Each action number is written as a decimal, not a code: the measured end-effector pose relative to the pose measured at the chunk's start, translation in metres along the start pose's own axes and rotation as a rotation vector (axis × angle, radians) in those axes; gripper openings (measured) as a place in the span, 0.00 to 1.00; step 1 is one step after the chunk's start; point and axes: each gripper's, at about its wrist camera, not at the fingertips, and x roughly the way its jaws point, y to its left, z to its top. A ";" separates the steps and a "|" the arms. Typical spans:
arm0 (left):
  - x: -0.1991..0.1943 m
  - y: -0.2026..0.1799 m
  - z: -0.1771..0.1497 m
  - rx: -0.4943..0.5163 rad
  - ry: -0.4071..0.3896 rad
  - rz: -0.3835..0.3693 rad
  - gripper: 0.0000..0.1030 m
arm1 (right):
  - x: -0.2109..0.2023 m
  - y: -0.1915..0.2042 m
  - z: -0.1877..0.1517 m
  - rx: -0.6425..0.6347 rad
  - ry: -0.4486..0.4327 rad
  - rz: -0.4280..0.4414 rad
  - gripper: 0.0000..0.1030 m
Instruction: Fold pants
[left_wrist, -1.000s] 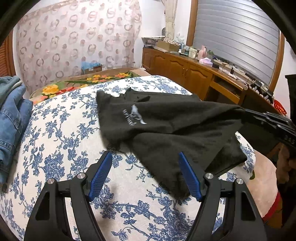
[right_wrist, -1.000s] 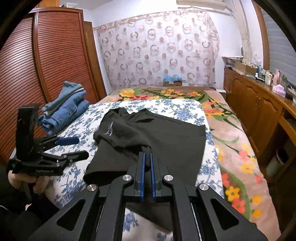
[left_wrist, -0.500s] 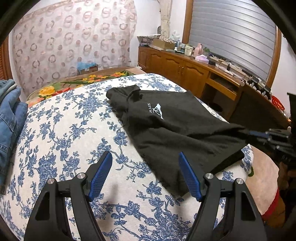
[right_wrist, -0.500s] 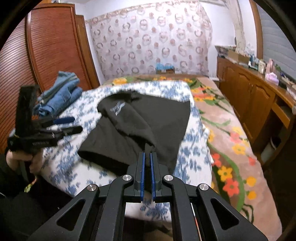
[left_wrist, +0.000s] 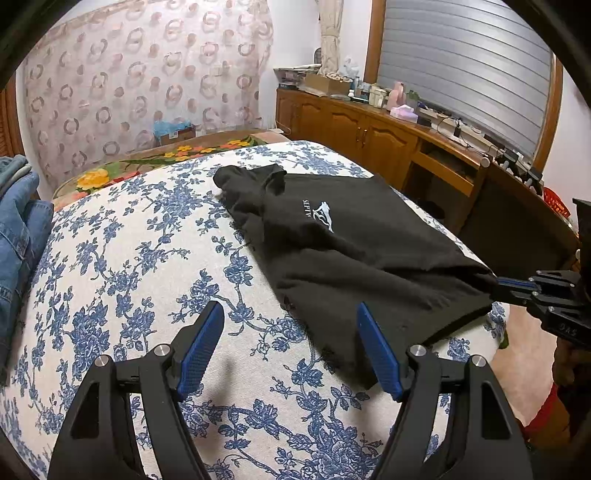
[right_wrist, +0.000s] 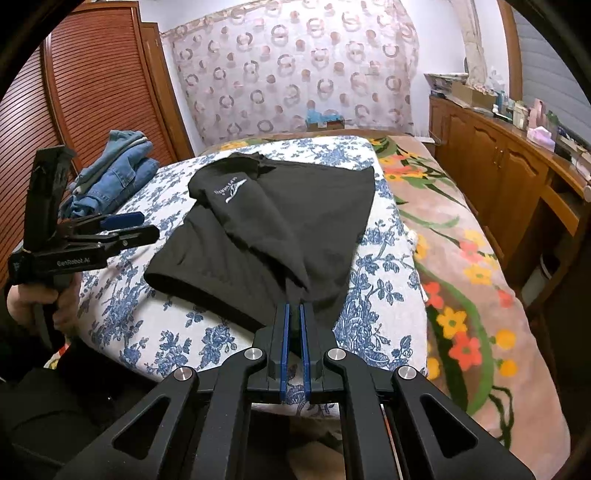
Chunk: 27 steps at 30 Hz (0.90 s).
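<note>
Right tool (right_wrist: 293, 321) clamped on black pants (right_wrist: 288, 218) corner at bed (right_wrist: 380, 295) edge; left tool (left_wrist: 290, 350), nine o'clock of it, jaws apart, empty.

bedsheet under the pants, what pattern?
White bedsheet with a blue floral print; clearest in the left wrist view.

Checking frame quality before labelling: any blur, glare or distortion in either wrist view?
Left wrist view: sharp, strong fisheye bulging the blue-floral bedspread, dark vignette corners, soft shadow under the left gripper. Right wrist view: equally sharp, no glare; black fleece pants lose fold detail in shadow.
</note>
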 end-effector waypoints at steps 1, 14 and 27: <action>0.000 0.001 0.000 -0.002 0.000 0.001 0.73 | 0.001 0.000 0.000 0.001 0.002 -0.002 0.05; -0.013 0.018 0.003 -0.012 -0.042 0.029 0.73 | 0.000 0.012 0.028 -0.052 -0.066 -0.022 0.22; -0.018 0.041 0.016 -0.026 -0.070 0.072 0.73 | 0.036 0.045 0.077 -0.137 -0.102 0.059 0.36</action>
